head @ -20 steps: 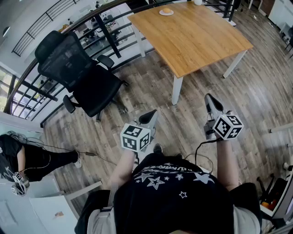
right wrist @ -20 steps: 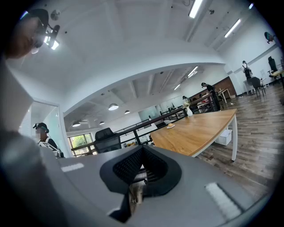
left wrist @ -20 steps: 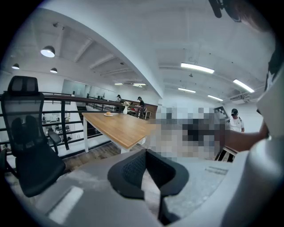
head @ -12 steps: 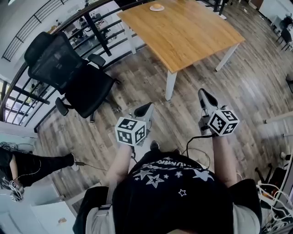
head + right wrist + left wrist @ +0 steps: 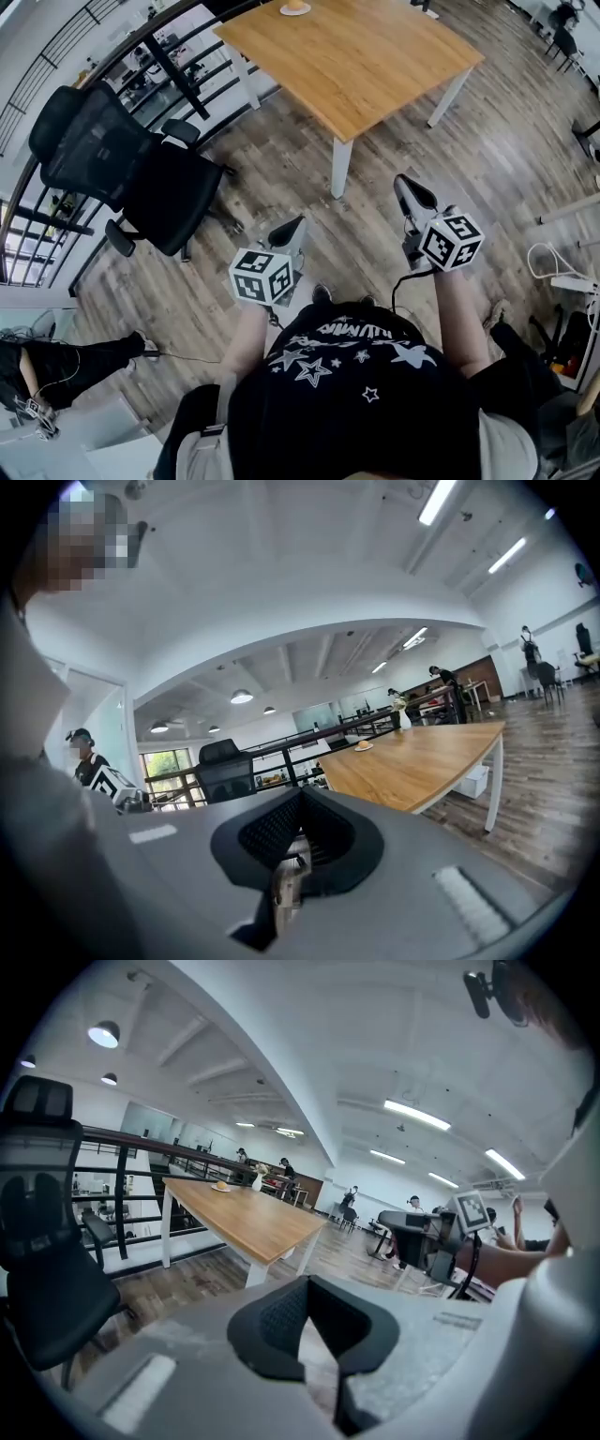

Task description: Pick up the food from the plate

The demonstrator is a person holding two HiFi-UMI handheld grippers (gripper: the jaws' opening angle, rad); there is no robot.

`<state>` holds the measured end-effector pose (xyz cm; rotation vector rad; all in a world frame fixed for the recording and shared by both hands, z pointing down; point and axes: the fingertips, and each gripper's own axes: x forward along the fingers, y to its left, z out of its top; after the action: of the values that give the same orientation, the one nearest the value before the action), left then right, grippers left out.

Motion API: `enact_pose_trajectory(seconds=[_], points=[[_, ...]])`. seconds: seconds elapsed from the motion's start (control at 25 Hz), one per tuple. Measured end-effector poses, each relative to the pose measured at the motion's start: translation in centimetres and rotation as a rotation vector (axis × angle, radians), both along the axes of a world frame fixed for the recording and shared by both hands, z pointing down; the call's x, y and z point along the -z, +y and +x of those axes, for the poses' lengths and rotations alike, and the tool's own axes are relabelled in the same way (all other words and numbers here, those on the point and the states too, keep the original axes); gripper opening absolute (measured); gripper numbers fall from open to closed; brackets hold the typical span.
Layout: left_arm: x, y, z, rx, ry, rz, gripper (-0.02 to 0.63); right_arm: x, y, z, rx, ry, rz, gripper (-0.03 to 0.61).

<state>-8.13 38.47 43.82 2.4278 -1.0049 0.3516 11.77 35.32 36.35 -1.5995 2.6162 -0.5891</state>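
Note:
A small white plate (image 5: 294, 7) with a round golden piece of food sits at the far end of a wooden table (image 5: 356, 56), well ahead of me. The plate (image 5: 221, 1187) also shows far off in the left gripper view, and the plate (image 5: 364, 746) in the right gripper view. My left gripper (image 5: 291, 228) and right gripper (image 5: 405, 184) are held in the air over the wooden floor, short of the table. Both point toward the table. Their jaws are shut with nothing between them.
A black office chair (image 5: 112, 169) stands left of the table beside a dark railing (image 5: 159, 56). The table's white leg (image 5: 340, 169) is the nearest part ahead. A small white vase (image 5: 404, 720) stands beyond the plate. Another person (image 5: 56, 361) sits at lower left, cables at right.
The table and chair have slid down and left in the head view, and the table's near corner is closer to the grippers. Both grippers stay shut and side by side.

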Motion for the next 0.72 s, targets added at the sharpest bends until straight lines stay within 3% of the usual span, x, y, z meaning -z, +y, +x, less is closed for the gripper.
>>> enact_pose_trajectory(seconds=[0.12, 0.32, 0.72], points=[[-0.5, -0.3, -0.6, -0.043, 0.011, 0.011, 0.002, 0.2, -0.7, -1.1, 0.013, 0.026, 0.018, -0.002], [-0.7, -2.9, -2.1, -0.108, 0.003, 0.041, 0.002, -0.8, -3.0, -2.0, -0.07, 0.011, -0.005, 0.0], [-3.0, -6.8, -2.0, -0.119, -0.004, -0.048, 0.002, -2.3, -8.6, -1.3, -0.119, -0.006, -0.049, 0.0]])
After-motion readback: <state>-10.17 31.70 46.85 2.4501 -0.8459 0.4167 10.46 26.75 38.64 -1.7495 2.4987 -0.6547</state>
